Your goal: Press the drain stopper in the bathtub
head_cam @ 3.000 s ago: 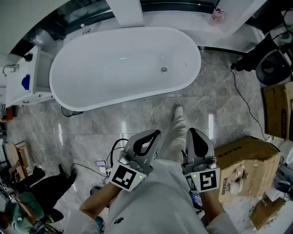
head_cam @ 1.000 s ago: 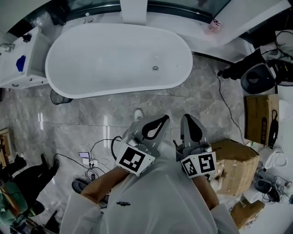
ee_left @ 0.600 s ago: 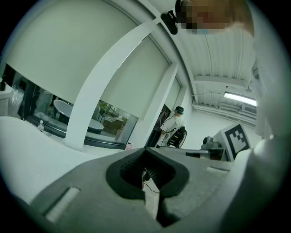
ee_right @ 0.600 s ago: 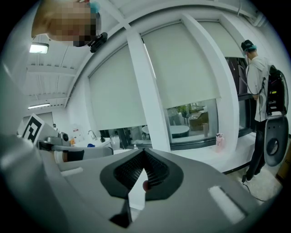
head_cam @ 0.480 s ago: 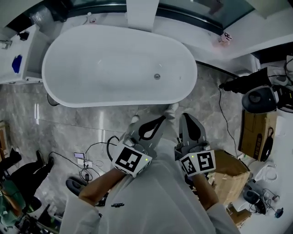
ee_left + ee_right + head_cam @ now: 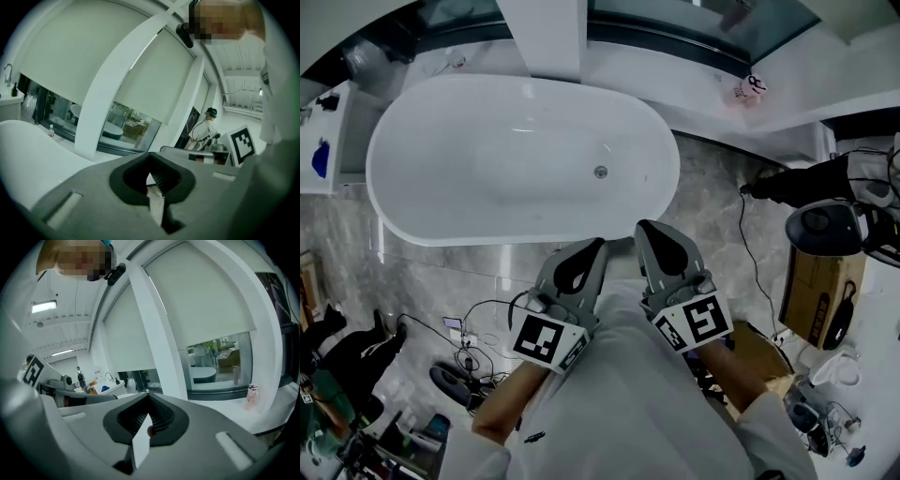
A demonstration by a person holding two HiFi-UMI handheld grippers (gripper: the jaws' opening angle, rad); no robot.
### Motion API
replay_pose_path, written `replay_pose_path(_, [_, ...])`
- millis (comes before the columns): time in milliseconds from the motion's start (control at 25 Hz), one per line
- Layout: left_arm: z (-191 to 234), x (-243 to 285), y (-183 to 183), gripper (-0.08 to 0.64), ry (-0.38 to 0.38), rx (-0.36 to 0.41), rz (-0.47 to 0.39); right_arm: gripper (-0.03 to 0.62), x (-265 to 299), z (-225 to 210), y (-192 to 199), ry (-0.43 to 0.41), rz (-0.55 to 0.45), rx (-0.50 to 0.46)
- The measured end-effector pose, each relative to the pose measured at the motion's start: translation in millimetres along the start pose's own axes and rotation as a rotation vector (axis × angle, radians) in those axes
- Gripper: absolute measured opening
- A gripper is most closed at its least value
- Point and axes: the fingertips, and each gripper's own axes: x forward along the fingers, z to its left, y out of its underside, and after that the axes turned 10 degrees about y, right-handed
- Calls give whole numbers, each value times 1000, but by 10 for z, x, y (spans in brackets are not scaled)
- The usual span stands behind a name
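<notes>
Left gripper [image 6: 596, 244] and right gripper [image 6: 645, 228] hover closed on nothing beside the bathtub [image 6: 487, 159], apparently poised to reach, since the drain stopper [image 6: 600, 172] lies well ahead of them.

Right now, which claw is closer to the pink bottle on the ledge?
Right. In the head view, the right claw lies below-left of the pink bottle; the left claw lies even farther left.

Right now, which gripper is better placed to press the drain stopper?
Right, marginally. The right gripper has its tip at the bathtub rim, close to the drain stopper; the left gripper sits slightly farther back. Both have fingers shut and empty.
</notes>
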Motion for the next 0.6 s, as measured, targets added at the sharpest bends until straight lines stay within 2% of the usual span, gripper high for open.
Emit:
replay_pose_path(160, [-77, 495, -59, 5, -43, -5, 14, 6, 136, -399, -128, -73, 8, -9])
replay_pose_path(280, [47, 671, -48, 5, -76, -20, 24, 6, 350, -525, -139, -107, 22, -28])
replay_pose_path(440, [183, 803, 134, 5, -143, -75, 46, 6, 525, -701, -27, -138, 80, -35])
replay_pose_path(600, [462, 968, 274, 5, -169, -133, 80, 6, 842, -822, 193, -168, 157, -57])
